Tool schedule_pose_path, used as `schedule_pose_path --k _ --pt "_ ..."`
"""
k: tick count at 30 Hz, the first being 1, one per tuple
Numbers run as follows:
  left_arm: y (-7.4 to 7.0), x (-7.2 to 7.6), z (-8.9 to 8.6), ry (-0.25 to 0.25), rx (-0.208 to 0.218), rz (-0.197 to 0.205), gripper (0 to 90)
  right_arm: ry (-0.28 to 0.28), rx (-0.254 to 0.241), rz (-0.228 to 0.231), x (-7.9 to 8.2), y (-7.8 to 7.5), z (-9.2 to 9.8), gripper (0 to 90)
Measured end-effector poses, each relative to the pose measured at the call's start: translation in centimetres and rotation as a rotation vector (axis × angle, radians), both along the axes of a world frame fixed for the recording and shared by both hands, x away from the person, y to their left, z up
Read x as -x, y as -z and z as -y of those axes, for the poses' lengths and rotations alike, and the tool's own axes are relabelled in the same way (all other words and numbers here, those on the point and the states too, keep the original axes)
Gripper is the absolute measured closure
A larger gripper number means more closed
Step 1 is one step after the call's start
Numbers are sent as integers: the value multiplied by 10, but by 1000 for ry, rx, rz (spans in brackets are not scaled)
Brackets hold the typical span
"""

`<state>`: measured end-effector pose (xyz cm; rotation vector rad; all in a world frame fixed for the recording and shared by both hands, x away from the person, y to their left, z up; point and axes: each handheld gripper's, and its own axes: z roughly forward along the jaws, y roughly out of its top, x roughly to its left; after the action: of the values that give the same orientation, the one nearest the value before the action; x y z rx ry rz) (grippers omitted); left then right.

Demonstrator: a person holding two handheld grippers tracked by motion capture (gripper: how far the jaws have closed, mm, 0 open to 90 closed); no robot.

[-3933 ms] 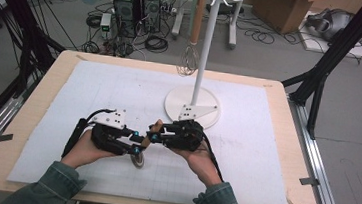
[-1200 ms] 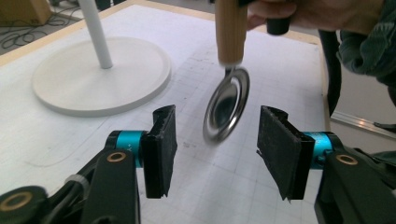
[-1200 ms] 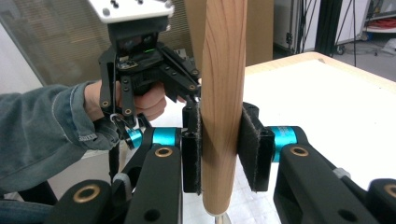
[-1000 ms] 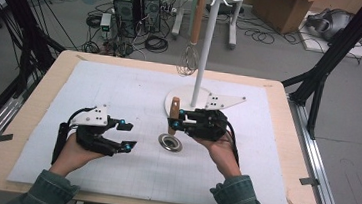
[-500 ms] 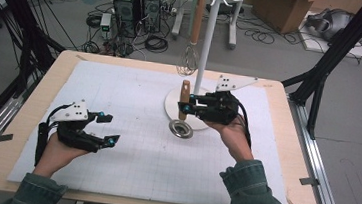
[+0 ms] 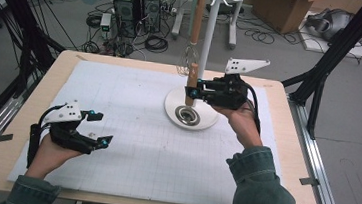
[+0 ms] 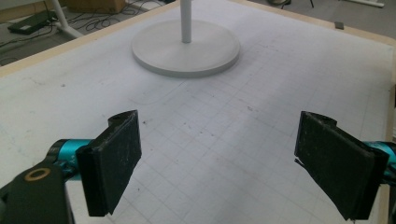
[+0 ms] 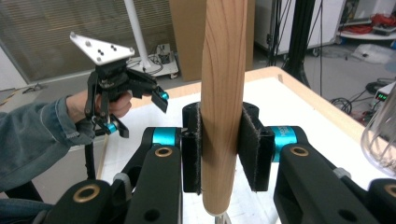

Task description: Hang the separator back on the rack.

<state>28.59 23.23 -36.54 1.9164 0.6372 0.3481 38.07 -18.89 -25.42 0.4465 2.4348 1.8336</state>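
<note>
Wooden-handled strainer (image 6: 190,90) hangs upright above the white stand base (image 6: 173,112), its handle clamped.

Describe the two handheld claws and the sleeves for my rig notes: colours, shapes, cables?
Both the left claw and right claw are black with teal joints, flat black pads, grey three-cornered top plates and trailing black cables. The sleeves are blue-green denim.

Left tongs (image 6: 100,128) low, jaws just opened wide, empty; right tongs (image 6: 193,92) raised, clamped, level.
</note>
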Motion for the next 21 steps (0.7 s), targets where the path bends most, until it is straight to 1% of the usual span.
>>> schedule_pose_path --k 5,9,11,12,15,16,17,21 --pt "1 1 -2 -14 -13 -1 121 10 5 13 -4 -14 2 725" --pt "2 1 -4 -21 -21 -1 98 9 6 14 -8 -23 3 725" --pt "2 1 -4 -25 -19 -1 84 9 9 16 -10 -27 3 725" --pt "2 1 -4 -30 -27 1 81 8 11 14 -11 -29 4 725" --pt "3 1 -5 -33 -24 1 65 12 8 19 -13 -35 4 725" --pt "3 1 -5 -32 -30 3 64 9 6 18 -14 -37 5 725" --pt "3 1 -5 -33 -23 1 62 10 4 18 -15 -39 5 725" --pt "2 1 -7 -40 -24 2 47 10 12 19 -19 -46 6 725"
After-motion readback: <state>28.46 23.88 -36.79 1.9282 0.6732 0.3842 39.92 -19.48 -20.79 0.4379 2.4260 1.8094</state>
